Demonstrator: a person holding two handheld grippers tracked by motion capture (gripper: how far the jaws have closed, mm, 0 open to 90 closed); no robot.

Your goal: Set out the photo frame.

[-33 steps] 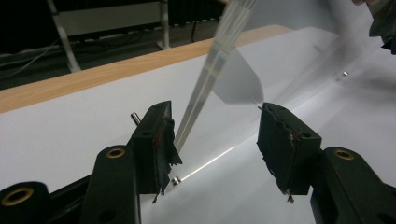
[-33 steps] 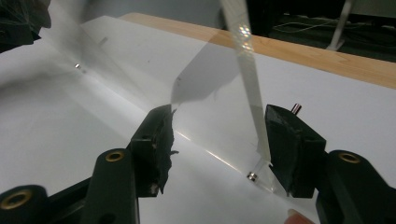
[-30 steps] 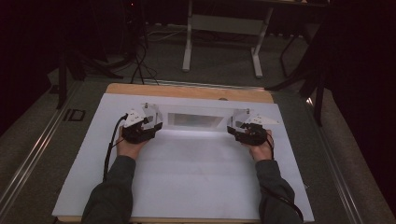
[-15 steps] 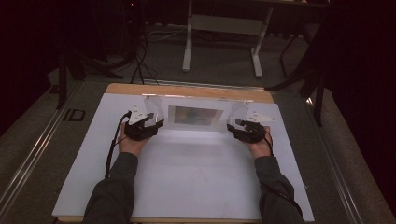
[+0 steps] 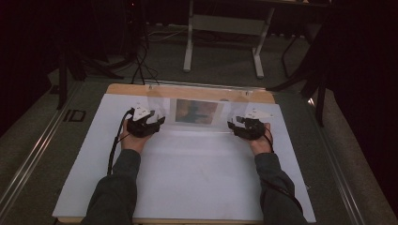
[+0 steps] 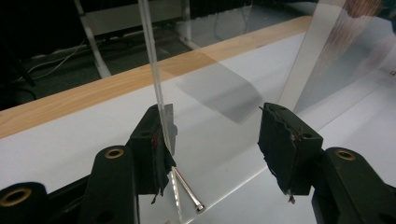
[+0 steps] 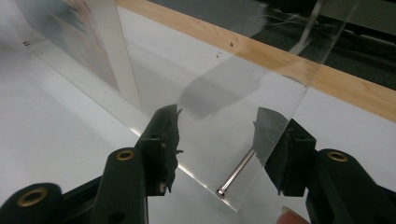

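One clear acrylic frame (image 5: 197, 112), with one picture (image 5: 196, 111) sandwiched in it, is stood on its lower edge at the far middle of the white mat (image 5: 187, 187). It is flanked by two grippers: the left gripper (image 6: 215, 140) and the right gripper (image 7: 217, 135), each with jaws spread, one jaw against a side edge. Two metal pins (image 6: 187, 189) are counted. Unclamped, the frame could topple or slide out.

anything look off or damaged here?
Yes: the black pads on the left tongs and right tongs look torn and ragged at their edges. The clear frame looks intact.
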